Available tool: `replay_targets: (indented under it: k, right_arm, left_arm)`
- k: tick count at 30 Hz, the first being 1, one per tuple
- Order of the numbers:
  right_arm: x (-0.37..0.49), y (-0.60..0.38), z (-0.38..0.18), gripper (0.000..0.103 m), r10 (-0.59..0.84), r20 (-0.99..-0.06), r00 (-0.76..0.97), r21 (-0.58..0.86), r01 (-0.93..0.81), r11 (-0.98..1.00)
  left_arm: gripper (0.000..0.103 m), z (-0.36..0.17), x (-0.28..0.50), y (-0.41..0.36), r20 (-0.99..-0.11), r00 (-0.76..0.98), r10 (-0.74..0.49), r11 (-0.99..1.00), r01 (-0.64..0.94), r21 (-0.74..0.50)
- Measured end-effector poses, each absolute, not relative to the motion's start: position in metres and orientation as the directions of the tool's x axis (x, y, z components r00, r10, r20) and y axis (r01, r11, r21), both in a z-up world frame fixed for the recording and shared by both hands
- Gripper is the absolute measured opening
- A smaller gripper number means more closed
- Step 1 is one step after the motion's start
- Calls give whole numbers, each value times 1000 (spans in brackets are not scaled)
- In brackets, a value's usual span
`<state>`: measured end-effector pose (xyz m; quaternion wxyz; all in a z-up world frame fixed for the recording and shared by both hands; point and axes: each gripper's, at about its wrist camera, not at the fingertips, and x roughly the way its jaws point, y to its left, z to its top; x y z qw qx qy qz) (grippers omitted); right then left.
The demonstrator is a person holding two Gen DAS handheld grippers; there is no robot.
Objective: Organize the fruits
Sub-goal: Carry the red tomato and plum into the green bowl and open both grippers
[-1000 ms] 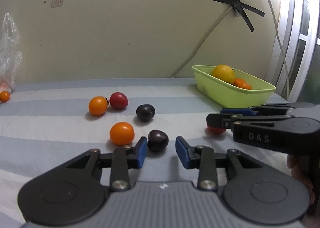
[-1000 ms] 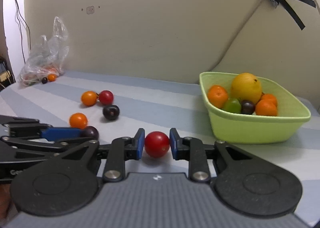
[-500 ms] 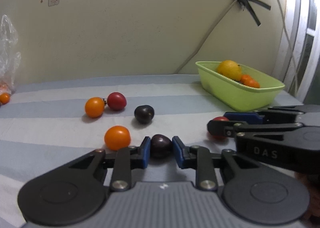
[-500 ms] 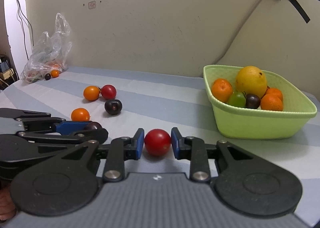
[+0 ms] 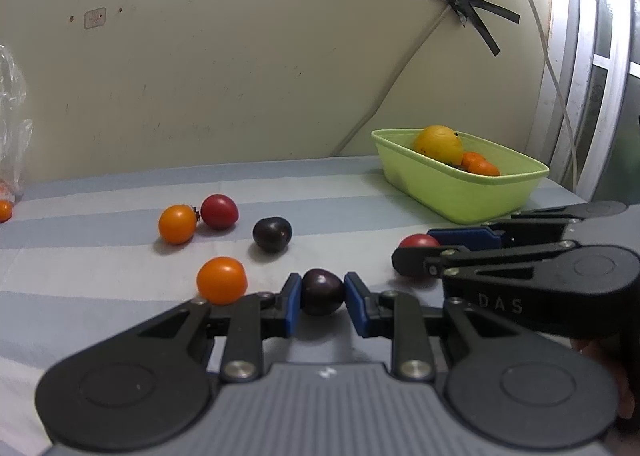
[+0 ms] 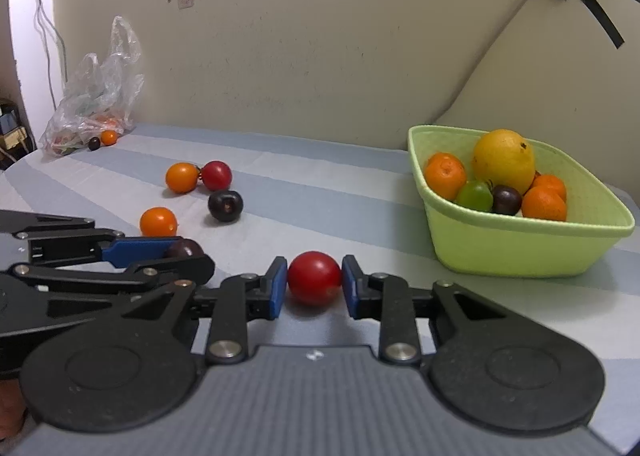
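My left gripper (image 5: 322, 298) is shut on a dark purple fruit (image 5: 322, 291) just above the striped cloth; it also shows in the right wrist view (image 6: 184, 248). My right gripper (image 6: 314, 283) is shut on a red tomato (image 6: 314, 282), which also shows in the left wrist view (image 5: 418, 242). The green basket (image 6: 520, 244) holds a yellow fruit (image 6: 503, 160), oranges, a green fruit and a dark one. It stands to the right in the left wrist view (image 5: 460, 196).
Loose on the cloth lie two orange tomatoes (image 5: 221, 279) (image 5: 177, 223), a red tomato (image 5: 219, 211) and a dark fruit (image 5: 272, 234). A plastic bag (image 6: 94, 104) with more fruit sits at the far left by the wall.
My left gripper moved forward around the dark purple fruit and shut on it. Both grippers have risen slightly with their fruit.
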<state>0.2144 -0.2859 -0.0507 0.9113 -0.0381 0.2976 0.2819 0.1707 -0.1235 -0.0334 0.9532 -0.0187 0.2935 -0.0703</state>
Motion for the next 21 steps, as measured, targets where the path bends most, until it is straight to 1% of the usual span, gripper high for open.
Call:
replay_targets:
  k: [7, 11, 15, 18, 21]
  right_arm:
    - [210, -289, -48, 32, 492, -525, 695, 83, -533, 842]
    - [207, -292, -43, 32, 485, -480, 731, 69, -520, 851]
    - [206, -300, -36, 31, 476, -425, 770, 64, -499, 864]
    - [208, -314, -28, 31, 444, -370, 816, 51, -459, 887]
    - [218, -333, -22, 32, 378, -337, 862, 52, -384, 922]
  left_arm:
    - [24, -33, 168, -123, -548, 822, -151, 988, 123, -89]
    - [24, -33, 167, -121, -542, 825, -158, 987, 124, -99]
    - [24, -32, 171, -118, -557, 813, -170, 985, 118, -128]
    - [24, -27, 180, -118, -564, 796, -219, 974, 142, -178]
    - [24, -10, 198, -130, -546, 799, -254, 966, 186, -177]
